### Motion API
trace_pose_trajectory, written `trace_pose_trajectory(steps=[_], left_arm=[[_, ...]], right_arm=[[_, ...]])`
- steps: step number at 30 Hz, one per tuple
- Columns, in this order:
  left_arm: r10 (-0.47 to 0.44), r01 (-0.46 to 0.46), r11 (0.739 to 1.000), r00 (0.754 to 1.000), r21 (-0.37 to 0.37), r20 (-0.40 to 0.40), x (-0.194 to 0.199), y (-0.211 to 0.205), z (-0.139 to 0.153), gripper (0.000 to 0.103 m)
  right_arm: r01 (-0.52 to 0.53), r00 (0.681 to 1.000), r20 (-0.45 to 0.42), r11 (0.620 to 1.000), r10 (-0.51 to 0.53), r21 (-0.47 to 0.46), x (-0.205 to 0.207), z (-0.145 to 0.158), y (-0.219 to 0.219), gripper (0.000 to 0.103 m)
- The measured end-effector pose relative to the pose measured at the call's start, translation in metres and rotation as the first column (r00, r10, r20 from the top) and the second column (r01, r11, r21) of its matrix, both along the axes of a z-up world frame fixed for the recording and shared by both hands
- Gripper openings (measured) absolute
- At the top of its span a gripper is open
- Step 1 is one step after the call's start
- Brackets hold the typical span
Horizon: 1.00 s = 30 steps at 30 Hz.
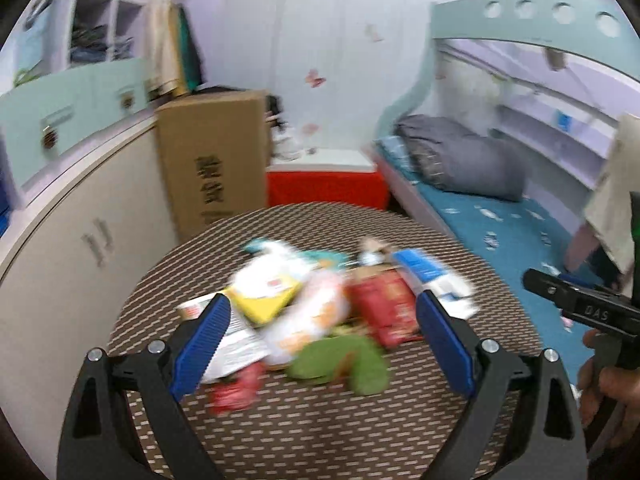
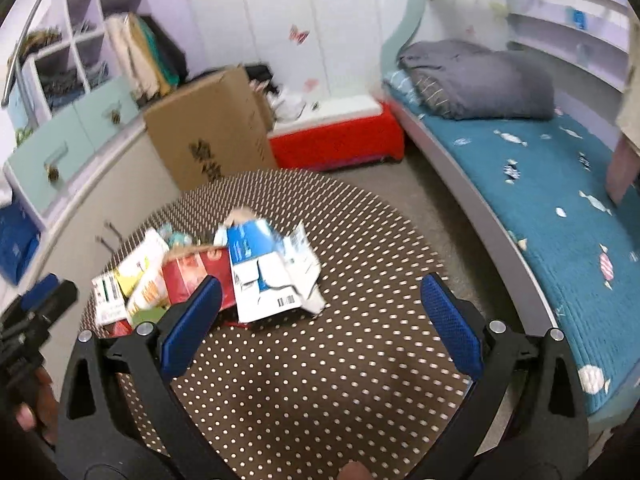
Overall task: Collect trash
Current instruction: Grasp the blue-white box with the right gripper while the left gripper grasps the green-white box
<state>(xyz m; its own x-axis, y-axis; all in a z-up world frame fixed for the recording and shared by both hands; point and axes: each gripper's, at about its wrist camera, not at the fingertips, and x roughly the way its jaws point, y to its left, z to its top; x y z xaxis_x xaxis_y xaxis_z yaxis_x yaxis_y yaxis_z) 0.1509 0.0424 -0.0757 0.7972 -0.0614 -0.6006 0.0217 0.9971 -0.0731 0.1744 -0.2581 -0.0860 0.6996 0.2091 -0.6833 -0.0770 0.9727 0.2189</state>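
- On the round dotted table [image 2: 320, 380], a trash pile [image 2: 208, 272] of crumpled cartons and wrappers stretches left to right.
- Flattened blue-and-white carton [image 2: 268, 276] lies at its right end, barcode flap toward the camera; red box [image 2: 196, 276] beside it.
- Left gripper [image 1: 322, 320] spread wide, empty, over the blurred pile.
- Right gripper [image 2: 320, 300] spread wide, empty.
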Motion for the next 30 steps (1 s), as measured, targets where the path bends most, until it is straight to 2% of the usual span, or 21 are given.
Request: trace_pose_trajectory(steps=[5,9,20,22,24,26,27,30], left_arm=[[0.121,-0.121,0.993,0.989,0.013,-0.082,0.012,0.049,-0.031,0.092],[0.17,-0.171,0.985,0.977,-0.002,-0.127,0.021,0.072,-0.045,0.092],[0.205,-0.205,0.978,0.956,0.024,-0.212,0.057,0.072,-0.075,0.091],[0.205,-0.204,0.978,0.953,0.028,-0.222,0.063,0.071,-0.079,0.086],[0.193,-0.195,0.981,0.949,0.017,-0.249,0.069,0.071,-0.084,0.064],[0.185,-0.19,0.982,0.945,0.006,-0.271,0.073,0.073,-0.089,0.053],[0.178,-0.184,0.983,0.945,0.001,-0.274,0.074,0.073,-0.09,0.051],[0.167,-0.174,0.985,0.952,-0.006,-0.258,0.07,0.076,-0.089,0.049]], right_arm=[[-0.049,0.997,-0.058,0.999,0.049,-0.004,0.031,-0.024,0.018,0.097],[-0.083,0.994,-0.07,0.996,0.082,-0.016,0.048,-0.031,0.03,0.097],[-0.126,0.986,-0.109,0.992,0.123,-0.02,0.077,-0.049,0.049,0.097],[-0.14,0.984,-0.118,0.99,0.136,-0.021,0.083,-0.053,0.055,0.097],[-0.158,0.98,-0.125,0.987,0.153,-0.03,0.088,-0.057,0.061,0.097],[-0.17,0.976,-0.141,0.985,0.163,-0.04,0.094,-0.062,0.066,0.085],[-0.175,0.977,-0.131,0.984,0.168,-0.041,0.093,-0.063,0.066,0.085],[-0.177,0.978,-0.111,0.984,0.176,0.002,0.087,-0.058,0.06,0.072]])
